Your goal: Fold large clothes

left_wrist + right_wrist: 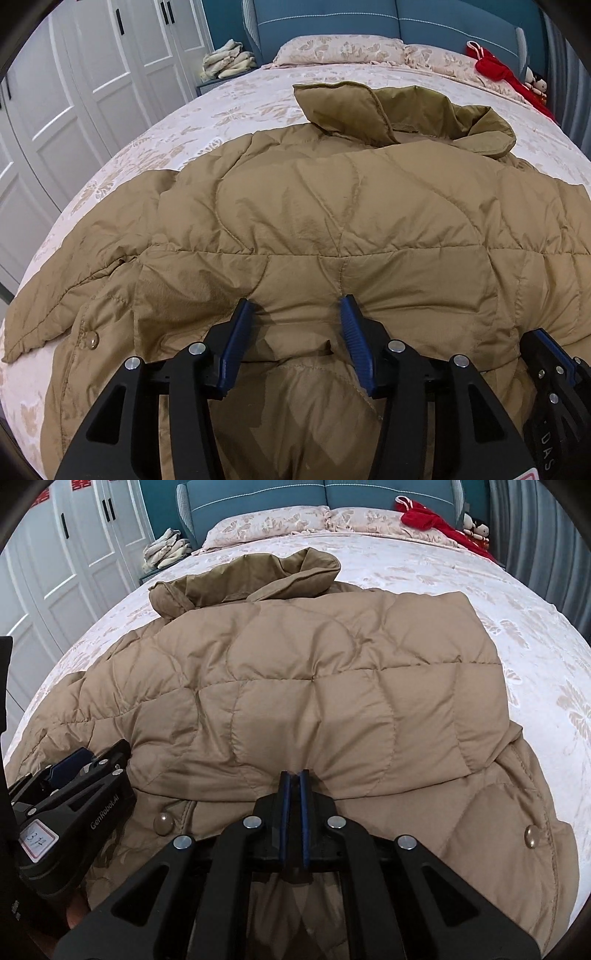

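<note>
A large tan quilted down jacket lies spread on the bed, collar at the far end; it also fills the right wrist view. A folded-over panel lies on top, its near edge by both grippers. My left gripper is open, its blue pads on either side of that folded edge. My right gripper is shut on the folded edge of the jacket. The right gripper shows at the lower right of the left wrist view; the left gripper shows at the lower left of the right wrist view.
The bed has a pale floral cover and two pillows against a blue headboard. Red cloth and small dolls lie at the far right. White wardrobe doors stand left, folded cloths on a nightstand.
</note>
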{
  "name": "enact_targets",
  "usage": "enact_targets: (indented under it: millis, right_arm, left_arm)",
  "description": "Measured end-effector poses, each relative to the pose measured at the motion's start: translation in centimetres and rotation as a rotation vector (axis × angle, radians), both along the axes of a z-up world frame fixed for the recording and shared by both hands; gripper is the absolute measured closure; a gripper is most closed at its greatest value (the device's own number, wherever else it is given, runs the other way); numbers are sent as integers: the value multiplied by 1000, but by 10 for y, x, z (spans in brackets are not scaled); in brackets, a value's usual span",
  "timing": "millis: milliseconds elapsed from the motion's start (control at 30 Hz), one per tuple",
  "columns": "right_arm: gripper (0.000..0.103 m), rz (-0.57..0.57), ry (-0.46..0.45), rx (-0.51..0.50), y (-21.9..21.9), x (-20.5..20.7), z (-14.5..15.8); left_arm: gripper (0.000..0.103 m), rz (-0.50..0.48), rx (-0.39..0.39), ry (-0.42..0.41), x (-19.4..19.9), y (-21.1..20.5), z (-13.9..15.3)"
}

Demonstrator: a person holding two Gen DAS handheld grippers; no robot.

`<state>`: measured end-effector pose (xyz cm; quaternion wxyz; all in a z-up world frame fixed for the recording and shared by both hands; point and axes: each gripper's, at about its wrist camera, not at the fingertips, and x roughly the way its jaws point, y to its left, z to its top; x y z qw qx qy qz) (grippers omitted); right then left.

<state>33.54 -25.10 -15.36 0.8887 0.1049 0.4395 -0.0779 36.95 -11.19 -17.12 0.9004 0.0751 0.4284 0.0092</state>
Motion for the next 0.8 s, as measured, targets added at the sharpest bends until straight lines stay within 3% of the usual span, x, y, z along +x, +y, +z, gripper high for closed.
enact_targets:
  millis: [200, 267, 367, 400, 433, 533, 667, 800]
  right_arm:
    - [100, -3, -23, -23, 3, -4, -2]
    - [100, -4, -31, -28, 4, -5, -1]
    - [99, -3, -29, 24, -3, -6, 2]
    - [98, -11, -16, 44, -7, -8, 6]
    - [95, -27, 3, 22, -6, -12, 13]
    - [72, -51, -23, -44, 7, -39, 41]
    - [70, -23, -54, -61, 43, -72, 69]
    - [70, 32, -60, -50, 90, -77, 81]
  left_arm:
    - [51, 2, -20, -22, -2, 3, 0]
    - [48, 0, -80, -21, -3, 11, 3]
    - [45, -2, -250, 24, -17, 49, 25]
    - [40, 16, -280, 28, -24, 64, 33]
    - [36, 38, -300, 25, -31, 83, 43]
    - [20, 142, -383, -24, -62, 172, 71]
    - [18, 352, -394, 1, -85, 286, 71]
    - [19, 651, -426, 36, -105, 404, 51]
